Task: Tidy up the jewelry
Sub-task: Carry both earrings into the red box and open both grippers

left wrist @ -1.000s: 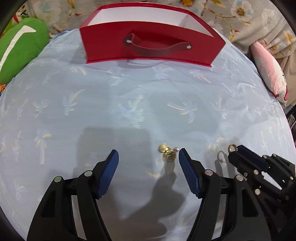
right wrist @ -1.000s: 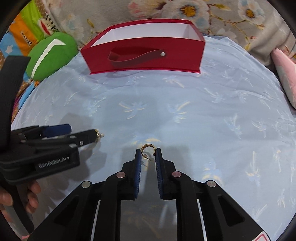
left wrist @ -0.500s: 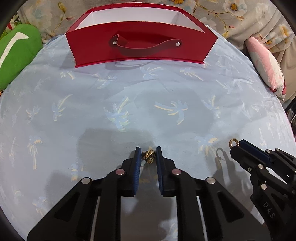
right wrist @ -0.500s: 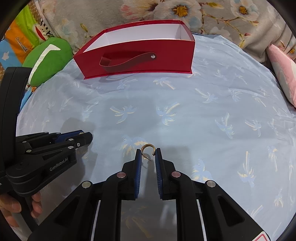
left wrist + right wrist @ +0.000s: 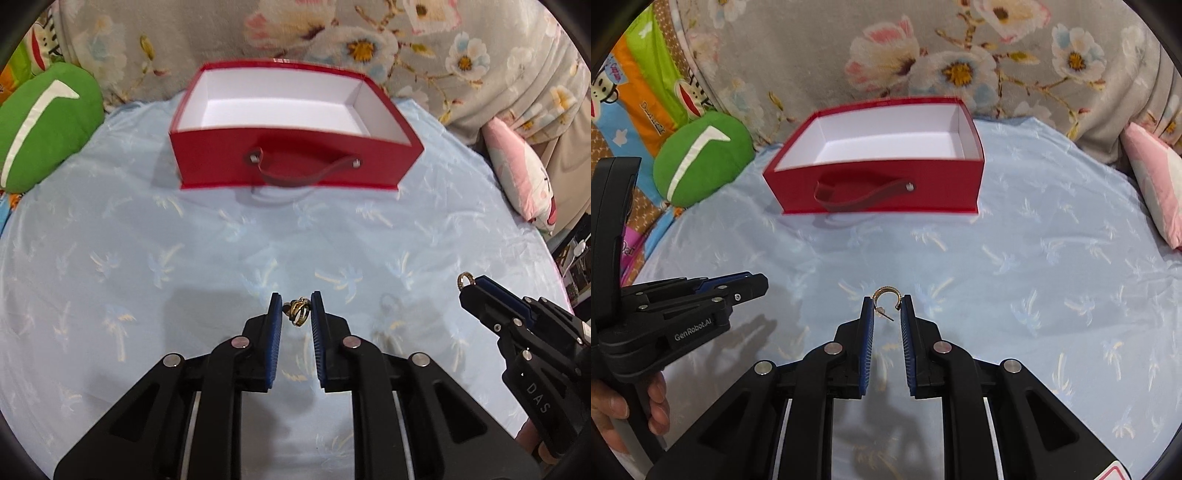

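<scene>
My left gripper (image 5: 296, 309) is shut on a small gold ring cluster (image 5: 297, 311) and holds it above the blue cloth. My right gripper (image 5: 886, 307) is shut on a gold hoop earring (image 5: 885, 298); it also shows in the left wrist view (image 5: 466, 279), at the tip of the right gripper. The open red box (image 5: 291, 162) with a white inside and a strap handle stands at the far side of the table; it also shows in the right wrist view (image 5: 879, 184). The left gripper appears at the left of the right wrist view (image 5: 750, 286).
A light blue cloth with a palm print (image 5: 184, 240) covers the round table. A green cushion (image 5: 44, 125) lies at the far left and a pink pillow (image 5: 524, 181) at the right. A floral fabric backs the table.
My left gripper closed on the ring cluster and lifted it. Both grippers have risen and tilted back, so the inside of the red box now shows.
</scene>
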Demonstrator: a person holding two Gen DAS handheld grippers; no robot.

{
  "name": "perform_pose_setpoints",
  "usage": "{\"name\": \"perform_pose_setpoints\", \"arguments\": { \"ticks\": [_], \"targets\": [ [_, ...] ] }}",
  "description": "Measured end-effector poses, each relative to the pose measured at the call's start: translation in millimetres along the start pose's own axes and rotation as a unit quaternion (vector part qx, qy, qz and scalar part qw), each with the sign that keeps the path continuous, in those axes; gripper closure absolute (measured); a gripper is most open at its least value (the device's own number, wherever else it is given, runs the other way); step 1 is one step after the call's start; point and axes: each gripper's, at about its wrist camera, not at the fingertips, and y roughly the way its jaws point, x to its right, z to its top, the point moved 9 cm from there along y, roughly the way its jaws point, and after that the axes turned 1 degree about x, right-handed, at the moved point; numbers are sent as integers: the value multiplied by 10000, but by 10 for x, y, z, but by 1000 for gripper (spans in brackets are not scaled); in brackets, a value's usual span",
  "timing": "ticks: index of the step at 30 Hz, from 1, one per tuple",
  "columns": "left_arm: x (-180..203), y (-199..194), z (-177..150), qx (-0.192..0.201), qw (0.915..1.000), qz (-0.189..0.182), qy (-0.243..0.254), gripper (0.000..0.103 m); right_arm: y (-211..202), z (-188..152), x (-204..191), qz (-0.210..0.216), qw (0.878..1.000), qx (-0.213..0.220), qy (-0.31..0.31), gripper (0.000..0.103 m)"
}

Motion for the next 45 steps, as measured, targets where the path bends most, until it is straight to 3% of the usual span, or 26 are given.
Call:
{"name": "perform_pose_setpoints", "arguments": {
  "ticks": [9, 19, 28, 36, 38, 40, 41, 42, 45],
  "targets": [
    [-228, -412, 619, 593, 9981, 155, -32, 88, -184, 527, -94, 206, 9987, 445, -106, 90],
    [-295, -422, 1764, 1289, 9904, 481, 134, 88, -24, 1724, -56, 116, 9934, 1115, -240, 90],
    [-336, 248, 2435, 1260, 9901, 613, 109, 88, 617, 2370, 18, 19, 9936, 1107, -216, 90],
    [-455, 929, 2502, 900, 9929, 771, 117, 87, 1242, 2478, 147, -192, 9959, 859, -229, 89],
    [-499, 1040, 2473, 820, 9932, 829, 62, 86, 1332, 2468, 190, -341, 9952, 891, -228, 84],
    [-548, 1128, 2454, 794, 9920, 985, 19, 63, 1406, 2447, 231, -400, 9952, 873, -189, 64],
    [-570, 1149, 2458, 830, 9908, 1066, -4, 39, 1421, 2441, 263, -435, 9949, 899, -148, 58],
    [-590, 1151, 2464, 899, 9896, 1121, -34, 33, 1426, 2437, 283, -461, 9944, 948, -105, 54],
    [-576, 1179, 2450, 887, 9901, 1083, -16, 33, 1454, 2420, 286, -456, 9944, 953, -95, 54]
  ]
}}
